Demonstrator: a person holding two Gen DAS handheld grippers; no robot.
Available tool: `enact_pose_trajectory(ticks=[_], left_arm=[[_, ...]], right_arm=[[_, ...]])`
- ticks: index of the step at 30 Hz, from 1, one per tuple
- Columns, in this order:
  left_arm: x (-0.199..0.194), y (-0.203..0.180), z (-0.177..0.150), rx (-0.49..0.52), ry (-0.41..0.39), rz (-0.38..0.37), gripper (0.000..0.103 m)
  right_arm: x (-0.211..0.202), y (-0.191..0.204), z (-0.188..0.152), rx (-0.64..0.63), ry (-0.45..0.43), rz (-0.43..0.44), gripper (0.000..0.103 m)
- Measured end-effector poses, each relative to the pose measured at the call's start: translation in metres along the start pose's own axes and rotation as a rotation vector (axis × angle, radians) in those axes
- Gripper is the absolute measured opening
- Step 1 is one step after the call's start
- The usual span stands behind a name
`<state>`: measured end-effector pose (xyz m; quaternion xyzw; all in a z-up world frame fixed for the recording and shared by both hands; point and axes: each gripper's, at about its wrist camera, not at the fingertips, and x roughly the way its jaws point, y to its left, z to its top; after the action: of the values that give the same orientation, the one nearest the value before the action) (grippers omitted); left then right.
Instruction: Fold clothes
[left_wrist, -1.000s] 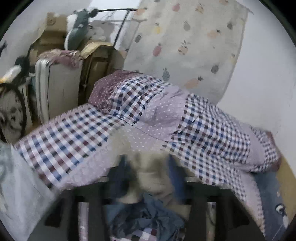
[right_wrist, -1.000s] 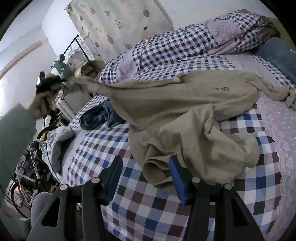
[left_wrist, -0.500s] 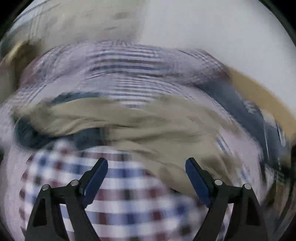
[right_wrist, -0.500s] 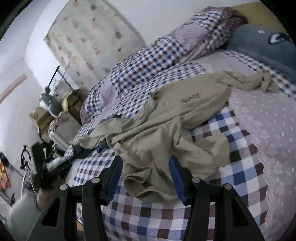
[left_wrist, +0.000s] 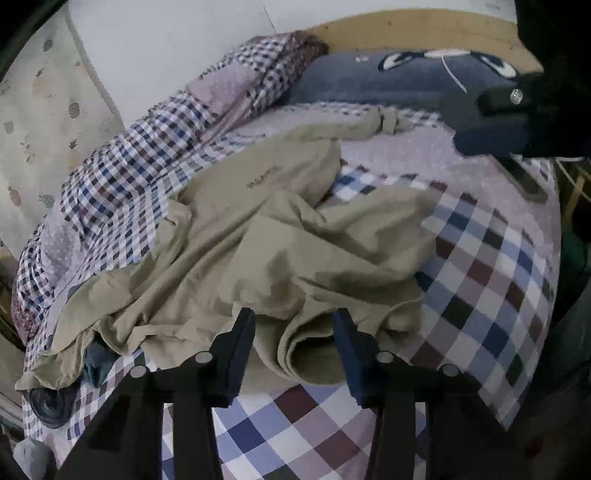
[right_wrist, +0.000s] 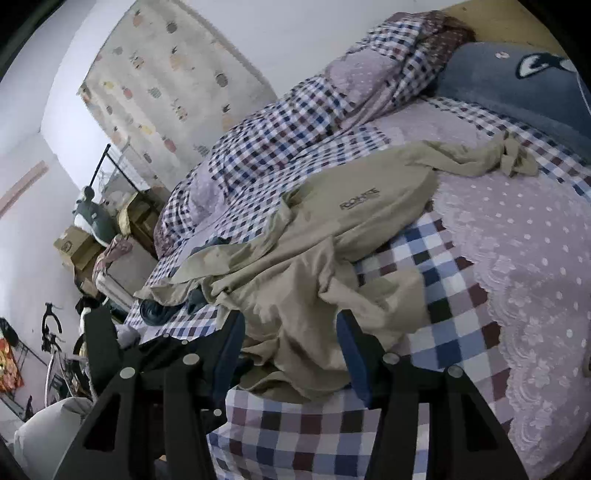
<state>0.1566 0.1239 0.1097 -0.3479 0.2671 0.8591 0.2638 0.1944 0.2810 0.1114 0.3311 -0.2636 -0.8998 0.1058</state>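
A crumpled beige sweatshirt (left_wrist: 280, 229) with a small chest logo lies across the checked bedspread (left_wrist: 480, 280). My left gripper (left_wrist: 295, 332) is open, its blue pads on either side of a rolled fold at the garment's near edge. My right gripper (right_wrist: 291, 343) is also open, straddling a bunched part of the same sweatshirt (right_wrist: 332, 236). One sleeve (right_wrist: 480, 158) trails toward the pillow. A dark blue garment (left_wrist: 96, 362) peeks out from under the beige one at the left, and is also seen in the right wrist view (right_wrist: 159, 310).
A blue pillow (left_wrist: 388, 81) lies against the wooden headboard (left_wrist: 424, 33). A rolled checked quilt (right_wrist: 295, 122) runs along the wall side. A dark flat object like a phone (left_wrist: 524, 181) lies on the bed. Boxes (right_wrist: 77, 243) and a bicycle (right_wrist: 55, 350) stand beside the bed.
My left gripper let go of the beige sleeve it held stretched out, swung round to the garment's near edge and stands open. The sleeve dropped onto the bed. My right gripper edged closer to the bunched cloth.
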Motion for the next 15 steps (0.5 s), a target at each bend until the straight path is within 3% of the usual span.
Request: enact_pose_trajectory(ticks=[9,11,12,13,15], left_arm=[[0.008,0.015,-0.005,-0.124,0.008,-0.032,0.048],[0.009,0.019,-0.007,-0.156,0.007,-0.04,0.034],[0.009,0.021,-0.007,-0.172,0.007,-0.044,0.013],[0.01,0.023,-0.008,-0.188,0.007,-0.048,0.005],[0.01,0.027,-0.009,-0.22,0.006,-0.056,0.004]], right_arm=[[-0.016,-0.025,0.003,0.053,-0.021,-0.026,0.055],[-0.018,-0.027,0.003,0.056,-0.024,-0.031,0.054],[-0.019,-0.028,0.003,0.056,-0.025,-0.033,0.054],[-0.02,-0.029,0.003,0.056,-0.026,-0.038,0.054],[-0.022,-0.031,0.003,0.059,-0.032,-0.045,0.054]])
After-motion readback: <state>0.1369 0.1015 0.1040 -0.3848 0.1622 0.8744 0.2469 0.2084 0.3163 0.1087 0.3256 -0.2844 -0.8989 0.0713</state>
